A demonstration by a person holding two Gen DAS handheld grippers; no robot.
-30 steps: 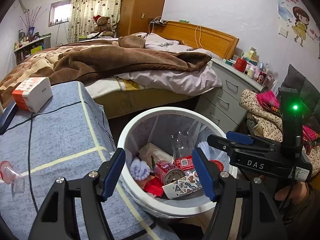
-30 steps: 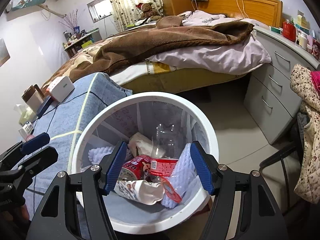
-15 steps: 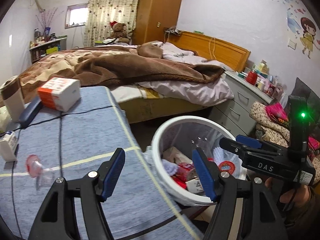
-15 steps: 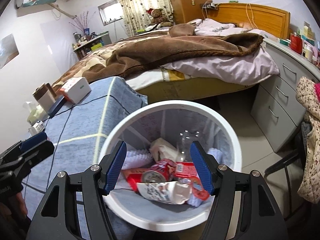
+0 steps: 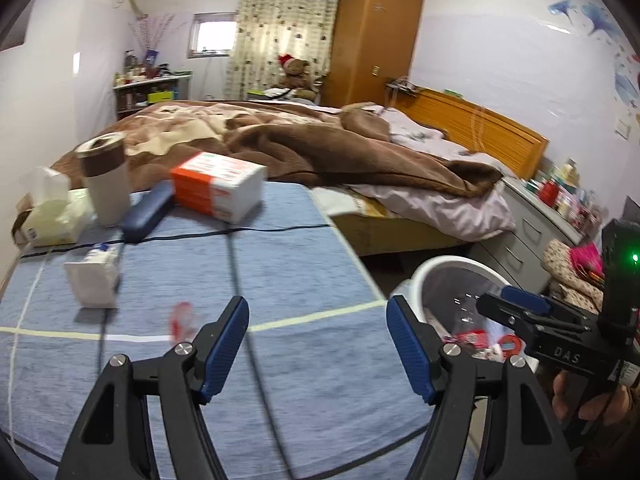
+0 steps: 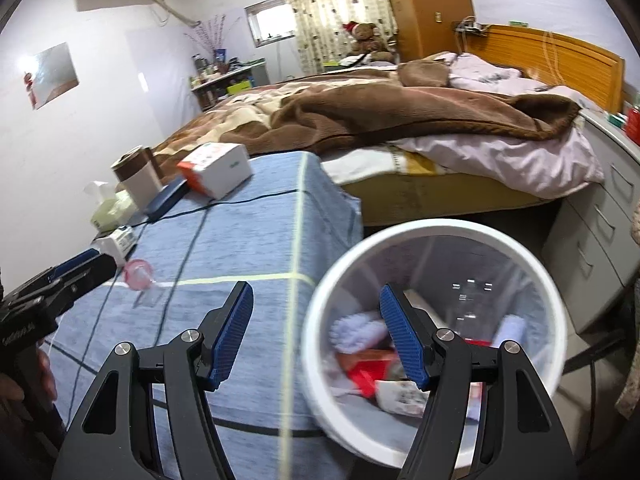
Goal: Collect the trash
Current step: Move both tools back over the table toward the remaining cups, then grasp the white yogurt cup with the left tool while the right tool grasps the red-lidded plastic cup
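Observation:
A white trash bin (image 6: 436,236) stands on the floor beside the blue-covered table and holds cans, wrappers and a clear bottle; it also shows at the right of the left wrist view (image 5: 448,268). A small pink clear plastic piece (image 6: 140,274) lies on the blue cloth, blurred in the left wrist view (image 5: 182,320). My left gripper (image 5: 316,344) is open and empty above the cloth, the pink piece just left of its left finger. My right gripper (image 6: 316,336) is open and empty over the table edge and the bin's left rim.
On the table (image 5: 280,248) stand an orange-white box (image 5: 218,186), a brown-lidded cup (image 5: 105,180), a blue case (image 5: 146,212), a tissue pack (image 5: 48,210) and a small white box (image 5: 94,278). Black cables cross the cloth. Bed (image 5: 320,140) behind, grey drawers (image 6: 600,216) right.
Both grippers have swung left, away from over the bin toward the table. The bin has shifted right in both views and more of the table's objects have come into view.

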